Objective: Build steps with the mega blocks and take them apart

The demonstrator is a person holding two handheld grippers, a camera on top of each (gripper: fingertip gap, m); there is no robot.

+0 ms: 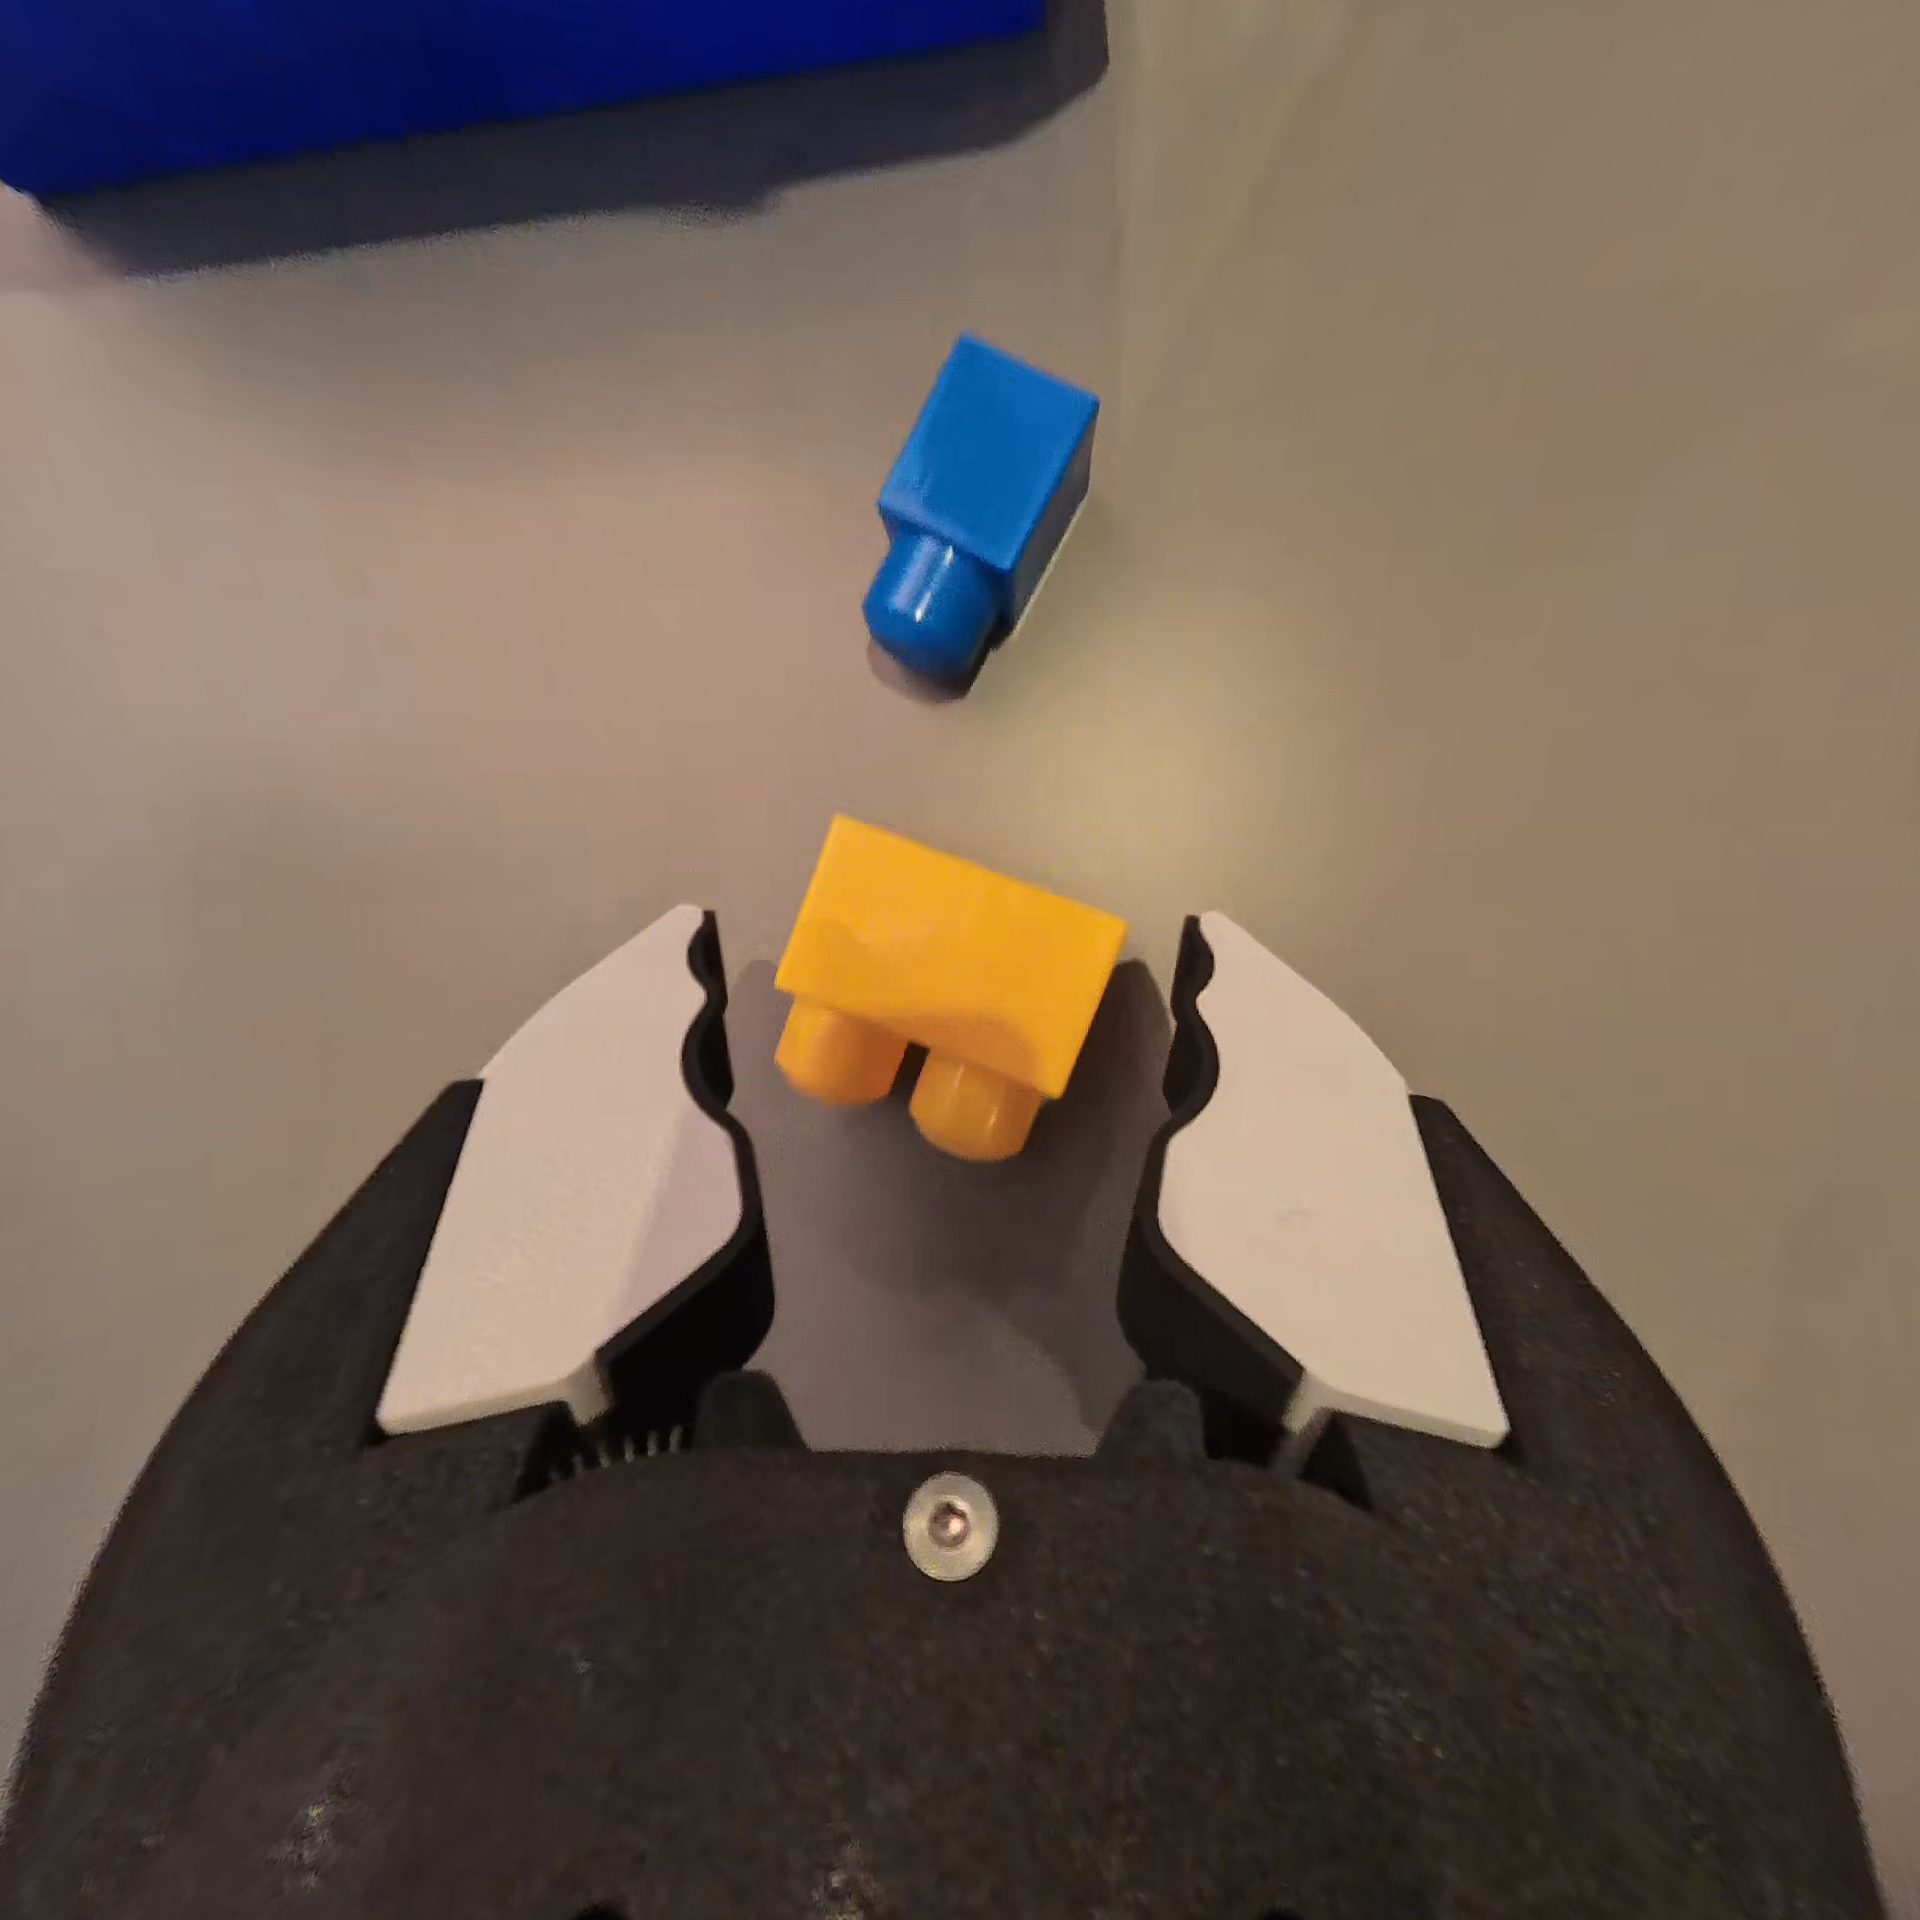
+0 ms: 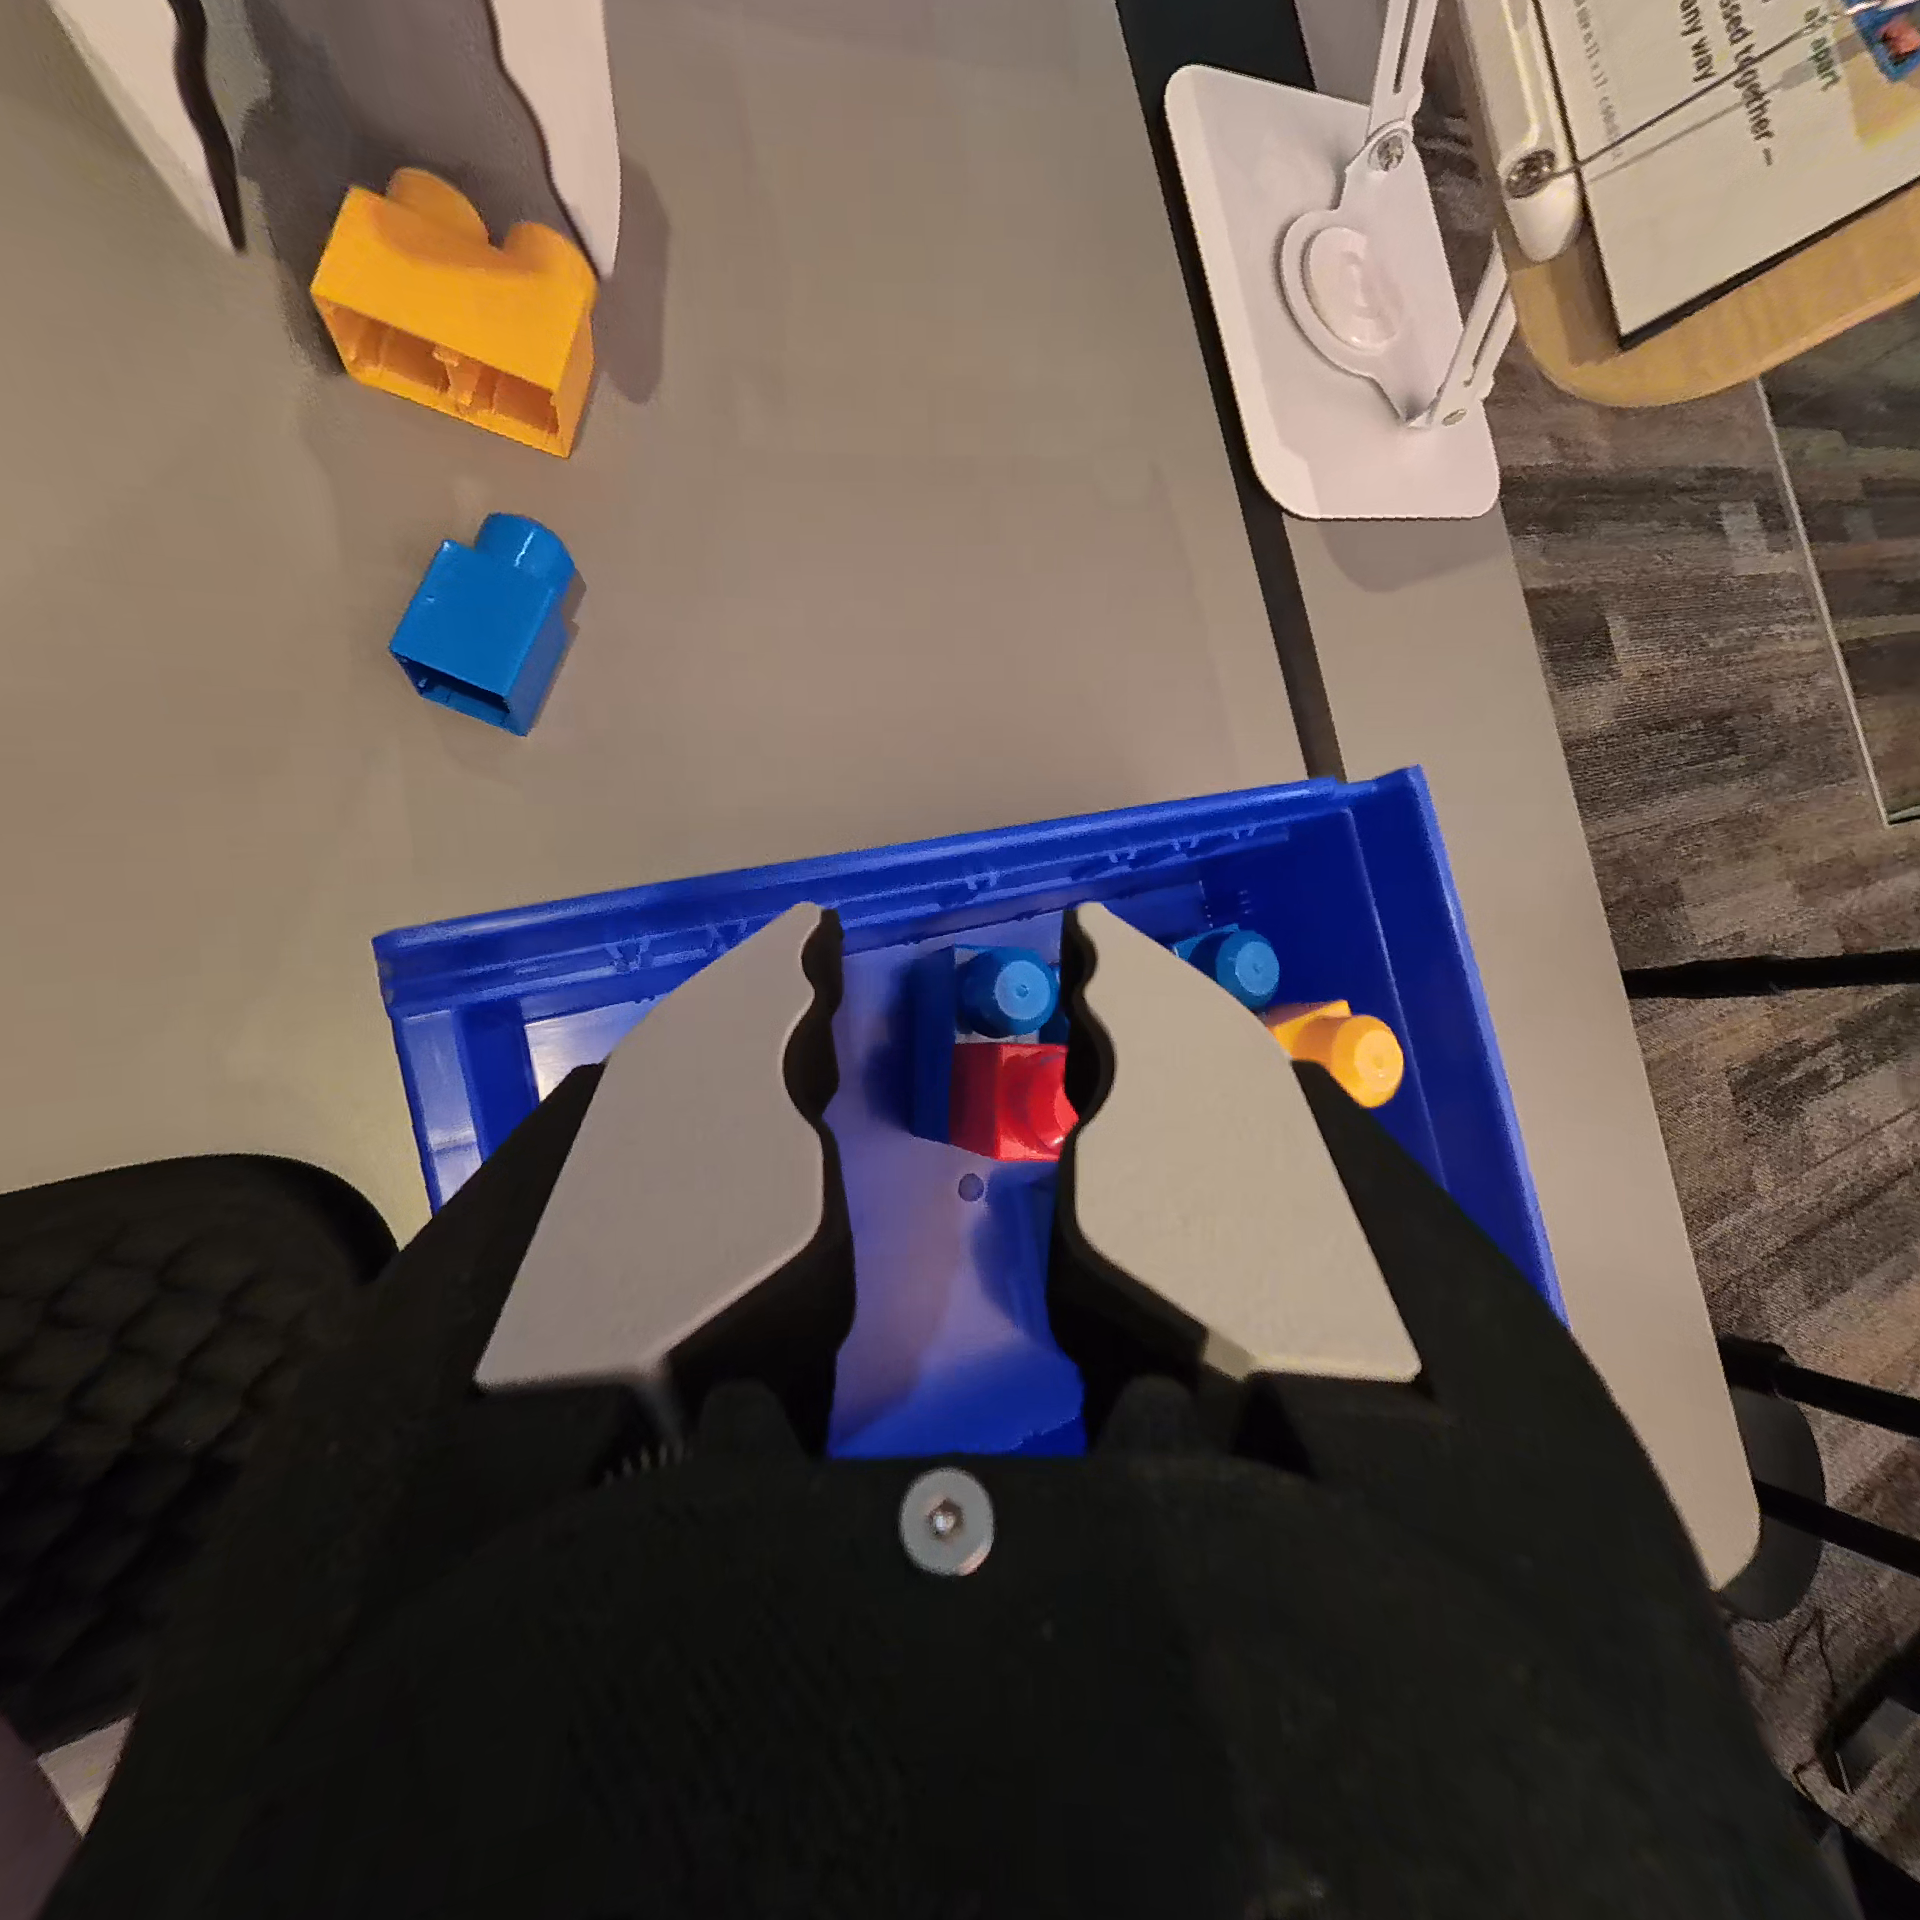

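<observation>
Yellow block (image 1: pixel 951 987) lies on its side between the spread, untouching left gripper (image 1: pixel 945 935) fingers.

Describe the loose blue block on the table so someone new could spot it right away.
Start at the blue bin; beyond its far rim, on the bare grey table, lie two loose blocks. The blue block is the nearer, on its side, with one stud, unlike the wider two-stud yellow block.

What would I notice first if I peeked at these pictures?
Probably the yellow block, lying on its side on the grey table right between the open jaws of the left gripper, with a small blue block tipped over just beyond it. Next, the bright blue bin under the right gripper, with blue, red and yellow blocks inside.
</observation>
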